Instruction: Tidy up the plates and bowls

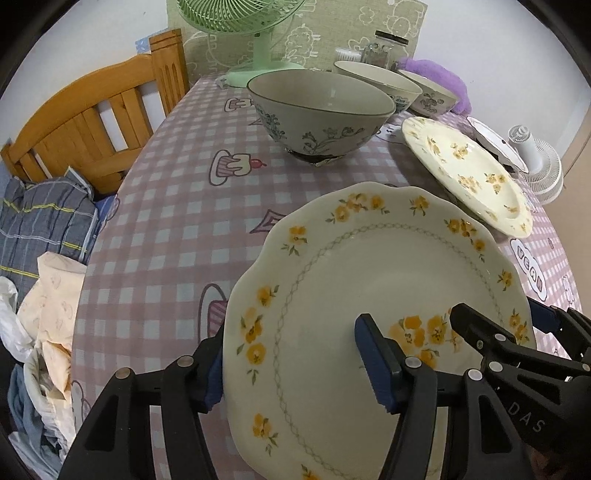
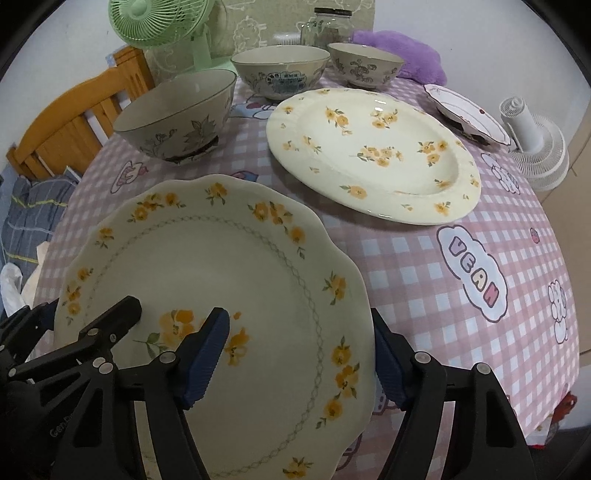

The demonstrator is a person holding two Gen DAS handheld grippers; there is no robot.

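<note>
On the bench (image 2: 424, 266), the checked cloth is showing the printed word "YEAN". Both grippers are straddling opposite rims of the scalloped plate (image 2: 229, 280): left gripper (image 1: 291, 369) and right gripper (image 2: 299, 354) are spread, one finger above, one below; contact is unclear. Only the right view is showing the labelled bowl (image 2: 280, 72).

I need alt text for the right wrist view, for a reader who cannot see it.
A scalloped plate with yellow flowers lies nearest on a pink checked tablecloth, its right rim between the fingers of the right tool; the left tool reaches over its left edge. Behind stand a cream flowered plate, three patterned bowls and a green fan.
</note>
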